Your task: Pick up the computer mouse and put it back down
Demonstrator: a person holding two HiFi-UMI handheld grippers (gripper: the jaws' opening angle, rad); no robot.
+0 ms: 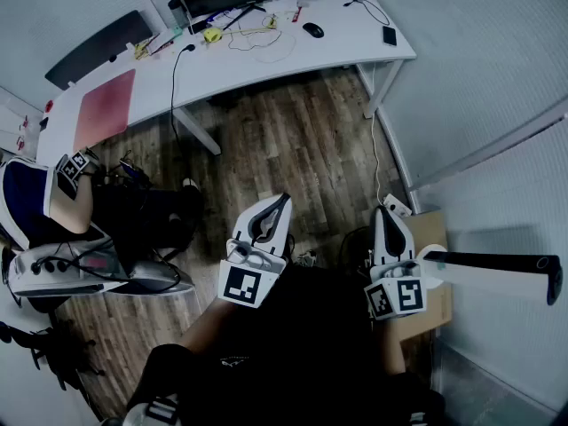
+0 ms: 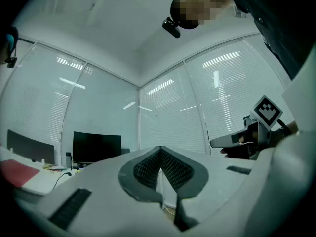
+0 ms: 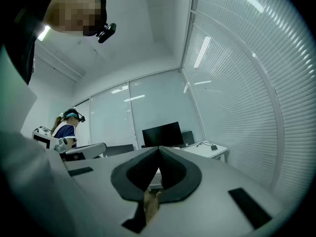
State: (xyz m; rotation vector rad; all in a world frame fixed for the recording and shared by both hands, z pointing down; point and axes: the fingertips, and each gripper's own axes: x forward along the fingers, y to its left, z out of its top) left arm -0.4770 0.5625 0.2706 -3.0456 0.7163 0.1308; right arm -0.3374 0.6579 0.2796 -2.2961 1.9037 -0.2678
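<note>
The left tongs [image 1: 282, 199], closed on nothing, pointed toward the far bench [image 1: 337, 50], where the computer mouse [image 1: 312, 30] lay near its right end, well apart from both tongs and roughly ahead between them; the right tongs [image 1: 383, 209], likewise closed and empty, stood no nearer.

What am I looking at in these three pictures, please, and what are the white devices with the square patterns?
There is no robot: a person holds hand-held tongs in each hand. The head view comes from a camera on the person's head, looking down at the left tongs and right tongs above a wooden floor. The two gripper views come from cameras riding on each pair, looking along it. Both pairs are closed and hold nothing. The computer mouse lies across the room on the white desk, near cables and a phone.
</note>
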